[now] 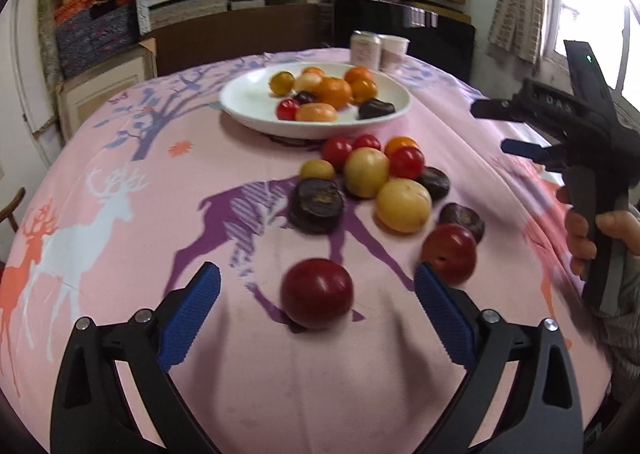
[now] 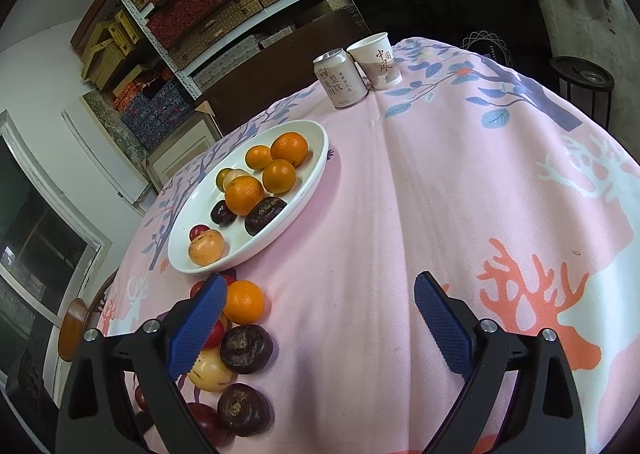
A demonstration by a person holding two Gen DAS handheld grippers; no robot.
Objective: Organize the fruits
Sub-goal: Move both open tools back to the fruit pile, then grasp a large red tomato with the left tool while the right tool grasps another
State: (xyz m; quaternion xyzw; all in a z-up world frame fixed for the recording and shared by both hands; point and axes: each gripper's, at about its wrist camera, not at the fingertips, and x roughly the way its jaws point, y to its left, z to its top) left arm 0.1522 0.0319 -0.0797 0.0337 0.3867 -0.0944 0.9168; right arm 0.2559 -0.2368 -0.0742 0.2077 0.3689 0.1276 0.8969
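Lying between wide left claw (image 1: 316, 278) fingers: red plum (image 1: 317, 293), seemingly untouched.

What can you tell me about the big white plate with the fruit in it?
The white plate is a smooth, glossy, shallow oval dish, like ceramic, sitting flat on the pink tablecloth toward the far side. It holds oranges, dark purple fruits, a small red one and yellowish ones. Neither gripper touches it.
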